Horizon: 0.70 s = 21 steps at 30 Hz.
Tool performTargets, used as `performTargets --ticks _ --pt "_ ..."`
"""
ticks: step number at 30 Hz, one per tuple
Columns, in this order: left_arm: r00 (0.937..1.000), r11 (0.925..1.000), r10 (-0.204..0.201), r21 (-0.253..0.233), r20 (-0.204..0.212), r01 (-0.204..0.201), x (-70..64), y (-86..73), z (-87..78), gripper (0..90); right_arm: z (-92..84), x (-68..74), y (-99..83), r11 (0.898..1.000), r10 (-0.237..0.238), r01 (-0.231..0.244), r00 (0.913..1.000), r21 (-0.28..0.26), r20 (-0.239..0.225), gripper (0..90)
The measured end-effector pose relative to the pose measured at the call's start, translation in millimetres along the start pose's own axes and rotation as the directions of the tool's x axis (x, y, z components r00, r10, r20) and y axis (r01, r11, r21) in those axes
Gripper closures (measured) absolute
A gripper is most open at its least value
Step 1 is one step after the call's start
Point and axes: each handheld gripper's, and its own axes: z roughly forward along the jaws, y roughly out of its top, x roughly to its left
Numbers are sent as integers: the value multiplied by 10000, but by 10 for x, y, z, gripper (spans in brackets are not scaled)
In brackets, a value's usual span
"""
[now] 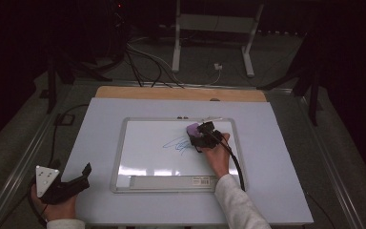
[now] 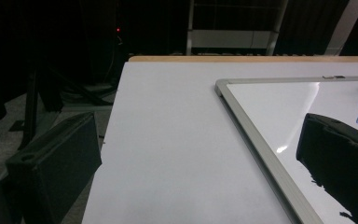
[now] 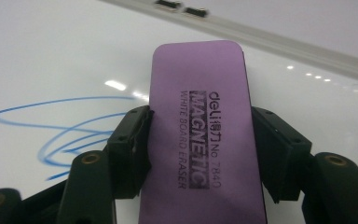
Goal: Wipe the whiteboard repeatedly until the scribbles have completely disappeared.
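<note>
Purple eraser being clamped across short sides by right gripper, long axis along jaws, pointing toward whiteboard top frame, beside blue scribble. Left gripper being held agape, grasping nothing.

White table; framed whiteboard flat on it.

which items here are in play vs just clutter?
In play:
right gripper, shut on purple eraser
blue scribble
whiteboard

Lying about:
left gripper, open, off the board
cables on floor
metal stand behind table

Dark lab: cables, metal stands
</note>
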Motion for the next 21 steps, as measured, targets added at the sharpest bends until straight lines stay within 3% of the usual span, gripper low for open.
performTargets --ticks 3,5,7,12,15,18,21 --pt "10000 10000 16 -23 -14 -16 -3 5 -7 6 3 91 -2 9986 -530 531 9979 18 -380 413" --pt "10000 10000 -21 -25 -26 21 0 3 -7 6 0 108 10 9969 -775 779 9962 78 -398 413" --pt "10000 10000 -9 -15 -43 9 8 2 -10 6 9 66 20 9976 -670 678 9961 115 -575 413" --pt "10000 10000 -28 -18 -56 28 11 1 -8 6 36 -14 39 10000 -39 39 10000 -31 87 413" --pt "10000 10000 -23 -6 -30 23 10 -1 1 6 35 22 37 9999 -113 114 9997 -49 202 413" --pt "10000 10000 3 9 -26 -3 1 1 3 6 40 79 23 9999 -100 99 9993 -49 -350 413" --pt "10000 10000 16 -6 -42 -16 1 3 -1 6 30 182 2 9992 -409 406 9965 -48 -723 413"
